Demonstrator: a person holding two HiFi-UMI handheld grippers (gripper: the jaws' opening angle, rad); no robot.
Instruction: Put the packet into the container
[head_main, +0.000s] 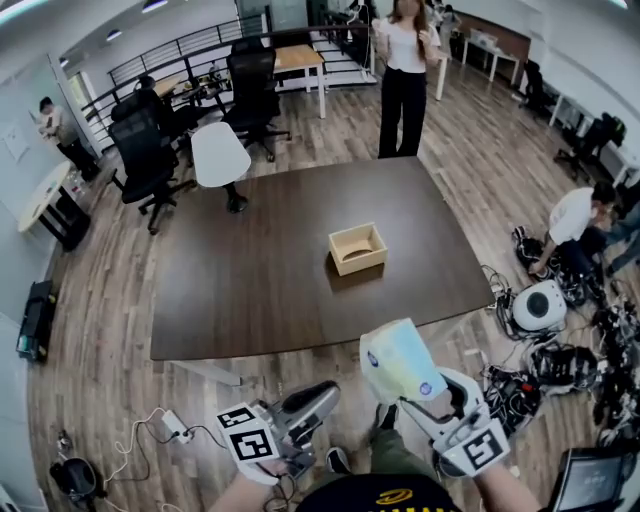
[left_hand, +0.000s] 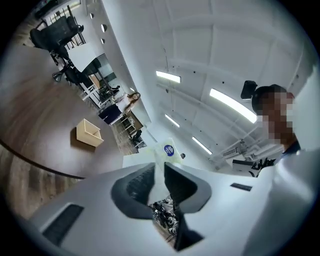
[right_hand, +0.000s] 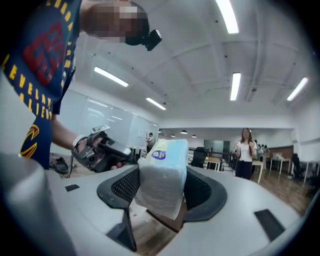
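My right gripper (head_main: 418, 392) is shut on a pale blue and white packet (head_main: 400, 360), held upright over the floor just short of the table's near edge. In the right gripper view the packet (right_hand: 162, 175) fills the space between both pads of the right gripper (right_hand: 161, 187). My left gripper (head_main: 312, 398) hangs to the packet's left, shut with nothing in it. Past the closed left gripper (left_hand: 159, 180) the packet (left_hand: 165, 152) shows, apart from it. The container (head_main: 357, 248), a small open wooden box, stands empty right of centre on the dark table (head_main: 250, 280); the left gripper view also catches the container (left_hand: 89, 133).
Black office chairs (head_main: 150, 150) and a white chair (head_main: 220, 155) stand beyond the table's far left. A person (head_main: 403, 80) stands past the far edge. Another person (head_main: 575, 225) sits on the floor at right among cables and devices (head_main: 540, 305).
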